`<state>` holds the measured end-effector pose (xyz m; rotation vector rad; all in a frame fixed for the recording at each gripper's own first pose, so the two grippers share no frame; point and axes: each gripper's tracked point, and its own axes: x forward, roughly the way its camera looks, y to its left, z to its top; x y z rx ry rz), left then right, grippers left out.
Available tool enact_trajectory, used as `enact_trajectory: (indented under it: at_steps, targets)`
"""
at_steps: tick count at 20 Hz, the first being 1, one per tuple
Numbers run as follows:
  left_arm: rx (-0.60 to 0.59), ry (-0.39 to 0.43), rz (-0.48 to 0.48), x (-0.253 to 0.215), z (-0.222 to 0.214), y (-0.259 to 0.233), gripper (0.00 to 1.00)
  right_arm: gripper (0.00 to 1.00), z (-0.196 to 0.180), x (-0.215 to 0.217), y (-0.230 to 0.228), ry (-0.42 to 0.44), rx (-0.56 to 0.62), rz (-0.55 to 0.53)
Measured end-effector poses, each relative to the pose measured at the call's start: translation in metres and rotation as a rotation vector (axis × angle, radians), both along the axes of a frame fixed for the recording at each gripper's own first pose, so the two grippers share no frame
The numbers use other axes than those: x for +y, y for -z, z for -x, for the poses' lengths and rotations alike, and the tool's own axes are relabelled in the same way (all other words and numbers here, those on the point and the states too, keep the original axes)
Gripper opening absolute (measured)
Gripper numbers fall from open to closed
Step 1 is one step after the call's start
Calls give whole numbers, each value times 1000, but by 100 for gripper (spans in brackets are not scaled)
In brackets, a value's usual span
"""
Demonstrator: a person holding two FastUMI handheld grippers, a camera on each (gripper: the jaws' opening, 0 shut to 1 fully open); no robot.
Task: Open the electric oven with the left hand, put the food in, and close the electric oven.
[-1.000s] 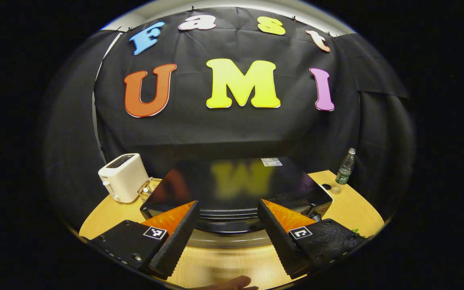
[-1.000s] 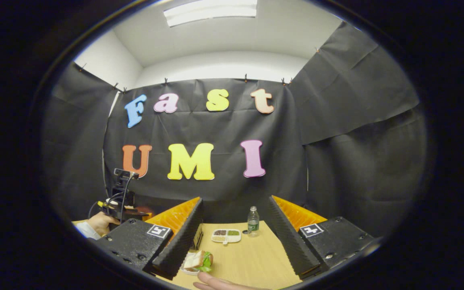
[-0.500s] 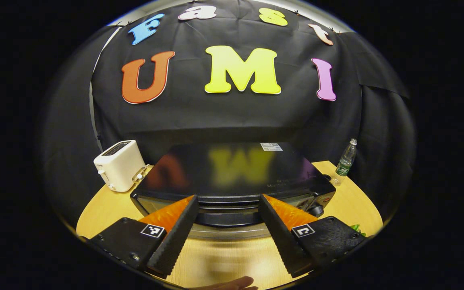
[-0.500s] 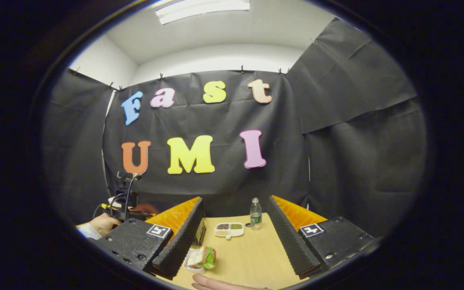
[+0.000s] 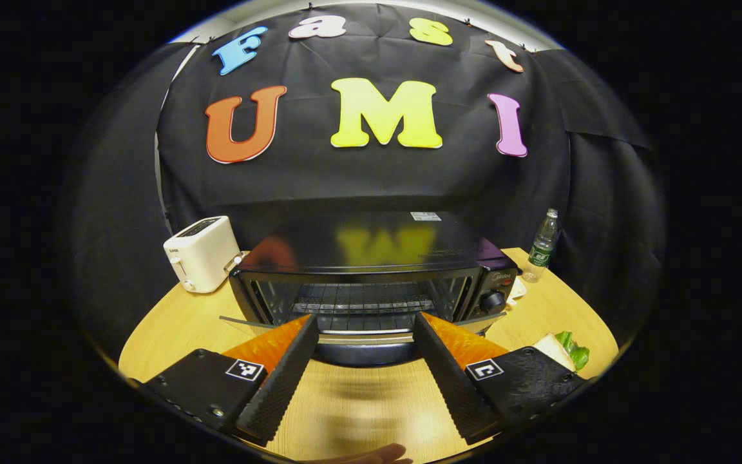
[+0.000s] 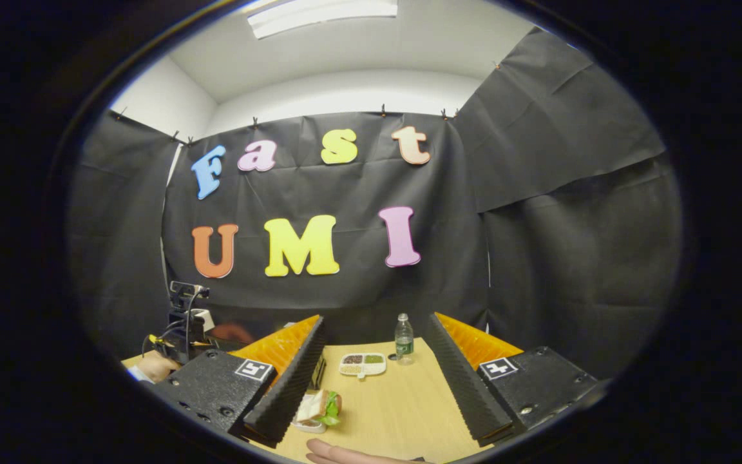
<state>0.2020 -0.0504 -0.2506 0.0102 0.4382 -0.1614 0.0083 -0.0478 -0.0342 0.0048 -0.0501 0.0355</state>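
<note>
The black electric oven stands on the round wooden table. Its glass door is swung down toward me, and the wire rack shows inside. The door's dark handle lies between the fingers of my left gripper, which is open and not pressing on it. The food is a sandwich with lettuce, lying to the right of the oven. In the right gripper view the sandwich rests on a small plate beside the left finger of my right gripper, which is open and holds nothing.
A white toaster stands left of the oven, and a water bottle stands at the back right. A divided snack dish and the bottle sit further back on the table. The hand with the left gripper shows at far left.
The oven door has swung down from shut to open, baring the rack. The left gripper came lower and back with the handle. The right gripper has barely moved.
</note>
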Motion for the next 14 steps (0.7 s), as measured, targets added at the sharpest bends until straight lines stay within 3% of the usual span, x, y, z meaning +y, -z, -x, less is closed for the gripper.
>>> enact_trajectory:
  at_steps: [8, 9, 10, 12, 14]
  targets:
    - [-28, -11, 10, 4, 49, 35, 99, 96, 6, 0, 9, 10, 21, 13]
    - [-25, -9, 8, 4, 55, 42, 90, 96, 5, -2, 11, 16, 25, 11]
    - [-18, -6, 3, 4, 62, 49, 98, 96, 3, -3, 11, 27, 24, 6]
    - [5, -5, 1, 4, 72, 64, 97, 100, -2, -4, 15, 38, 39, 8]
    - [27, -4, -2, 4, 80, 78, 95, 96, -4, 1, 18, 34, 51, -1]
